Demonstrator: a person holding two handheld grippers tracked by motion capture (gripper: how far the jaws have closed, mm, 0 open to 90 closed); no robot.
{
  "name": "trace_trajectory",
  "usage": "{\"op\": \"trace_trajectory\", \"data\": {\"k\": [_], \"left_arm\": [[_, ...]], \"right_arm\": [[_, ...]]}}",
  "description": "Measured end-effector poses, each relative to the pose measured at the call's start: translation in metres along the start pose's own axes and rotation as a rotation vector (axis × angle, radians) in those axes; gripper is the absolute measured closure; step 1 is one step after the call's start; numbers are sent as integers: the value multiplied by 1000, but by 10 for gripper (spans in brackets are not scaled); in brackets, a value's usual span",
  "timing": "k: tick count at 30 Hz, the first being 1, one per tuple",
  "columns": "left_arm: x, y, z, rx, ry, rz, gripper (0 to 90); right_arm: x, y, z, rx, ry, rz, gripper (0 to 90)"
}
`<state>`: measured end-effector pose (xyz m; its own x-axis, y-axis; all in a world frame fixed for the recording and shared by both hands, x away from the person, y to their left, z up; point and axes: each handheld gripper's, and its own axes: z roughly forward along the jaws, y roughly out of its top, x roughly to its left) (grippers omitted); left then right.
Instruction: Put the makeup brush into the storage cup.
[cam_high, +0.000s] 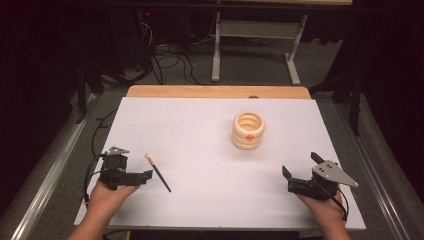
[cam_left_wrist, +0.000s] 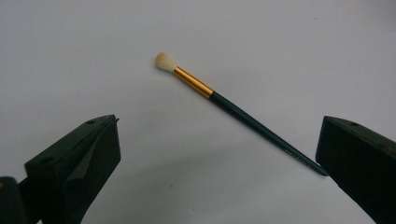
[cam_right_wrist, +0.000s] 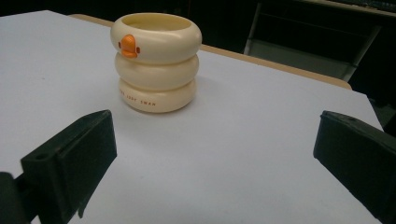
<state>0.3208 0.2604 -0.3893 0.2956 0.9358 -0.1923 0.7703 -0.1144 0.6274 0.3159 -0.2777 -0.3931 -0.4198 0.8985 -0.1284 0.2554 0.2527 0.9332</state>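
Cream ringed cup (cam_high: 248, 131) upright, brush (cam_high: 158, 172) apart

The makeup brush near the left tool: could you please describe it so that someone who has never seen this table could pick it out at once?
On the white table, look to the near left, just beside the left tool. There the makeup brush lies flat and diagonal, its bristles pointing away from the person. It is thin and dark-handled, with a gold ferrule and a pale tuft, unlike the squat cream ringed holder standing farther off to the right.

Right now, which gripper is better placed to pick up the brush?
Left. The left gripper sits open right beside the brush, whose handle lies between its fingers. The right gripper faces the cream holder.
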Motion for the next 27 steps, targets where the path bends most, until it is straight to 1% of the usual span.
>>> {"op": "trace_trajectory", "data": {"k": [3,4,5,6,7,8,12,14,16,19,21,27], "left_arm": [[0,1,1,25,7,16,7],[-1,1,2,39,11,26,7],[-1,1,2,39,11,26,6],[-3,2,2,55,13,36,6],[-3,2,2,55,13,36,6],[-5,3,2,66,16,41,6],[-9,3,3,85,20,53,6],[-10,4,3,98,20,50,6],[-13,6,4,116,15,37,6],[-14,8,4,128,21,37,6],[-16,10,4,148,23,41,6],[-19,15,7,200,15,23,6]], "right_arm": [[1,0,0,3,-1,6,8],[1,0,0,1,-2,-4,8],[0,0,0,-2,1,-12,8],[1,0,1,-3,3,-12,8],[1,0,1,-3,3,-12,8],[1,0,1,-6,5,-12,8],[3,0,-1,-3,8,-11,9],[2,0,0,-10,12,-19,8],[3,1,-1,-2,7,-18,8],[4,1,-1,-3,6,-12,8],[2,1,-1,-9,7,-17,8],[1,1,-1,-6,6,-12,9]]}}
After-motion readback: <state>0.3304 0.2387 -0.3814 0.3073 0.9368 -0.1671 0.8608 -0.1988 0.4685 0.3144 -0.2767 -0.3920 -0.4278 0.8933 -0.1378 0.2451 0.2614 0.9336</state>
